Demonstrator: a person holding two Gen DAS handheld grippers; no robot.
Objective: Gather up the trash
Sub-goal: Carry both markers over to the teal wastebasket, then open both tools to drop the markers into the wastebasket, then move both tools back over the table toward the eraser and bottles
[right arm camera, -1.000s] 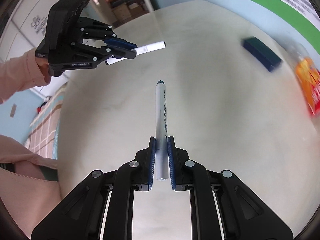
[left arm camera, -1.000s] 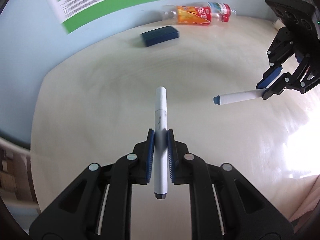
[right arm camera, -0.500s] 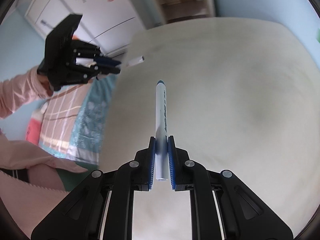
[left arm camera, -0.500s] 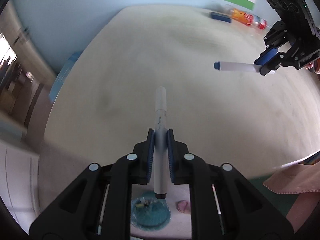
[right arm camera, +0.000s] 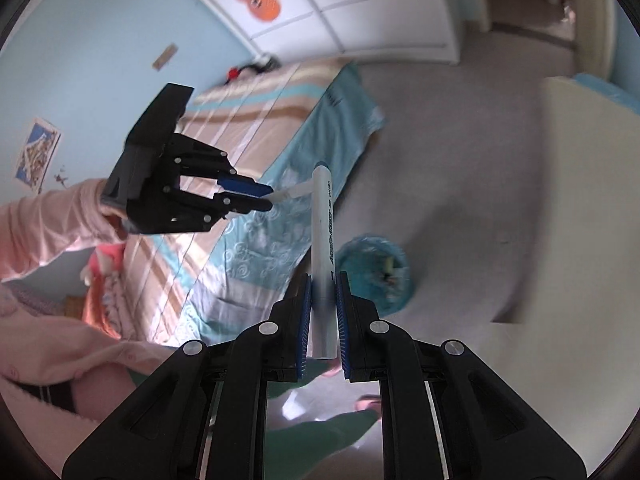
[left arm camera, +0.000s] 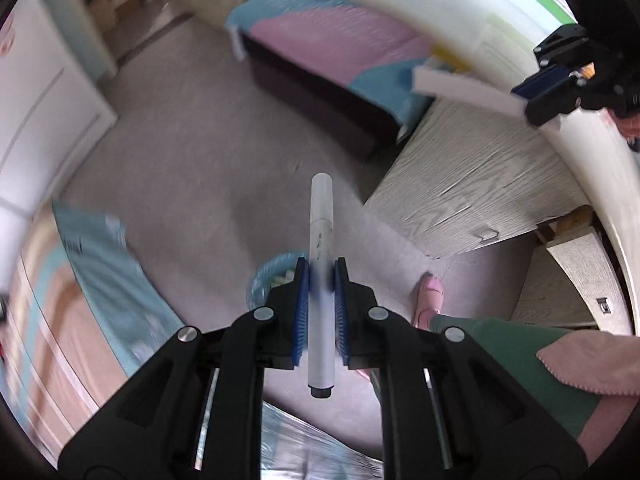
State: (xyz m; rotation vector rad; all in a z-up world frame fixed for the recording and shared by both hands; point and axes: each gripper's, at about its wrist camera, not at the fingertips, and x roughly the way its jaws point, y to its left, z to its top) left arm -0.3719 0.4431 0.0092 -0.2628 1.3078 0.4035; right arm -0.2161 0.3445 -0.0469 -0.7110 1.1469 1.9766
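My left gripper (left arm camera: pixel 321 280) is shut on a white marker (left arm camera: pixel 320 240) that points forward over the grey floor. My right gripper (right arm camera: pixel 322 292) is shut on a second white marker with printed lettering (right arm camera: pixel 323 224). A blue-lined trash bin (right arm camera: pixel 374 278) stands on the floor just right of the right gripper's tips; in the left wrist view its rim (left arm camera: pixel 266 276) shows just left of the left gripper's fingers. The right gripper with its marker (left arm camera: pixel 464 90) shows at the upper right of the left wrist view. The left gripper (right arm camera: pixel 256 196) shows at the left of the right wrist view.
A bed with a teal and striped cover (right arm camera: pixel 248 220) lies left of the bin. The pale table edge (left arm camera: pixel 580 152) and its wood-grain drawer unit (left arm camera: pixel 472 184) are at the right. A pink slipper (left arm camera: pixel 430 292) and green-trousered leg are below. White wardrobes (right arm camera: pixel 360 8) line the far wall.
Both grippers have swung away from the table top toward the floor, each still holding its marker. The bin and bed have come into view.
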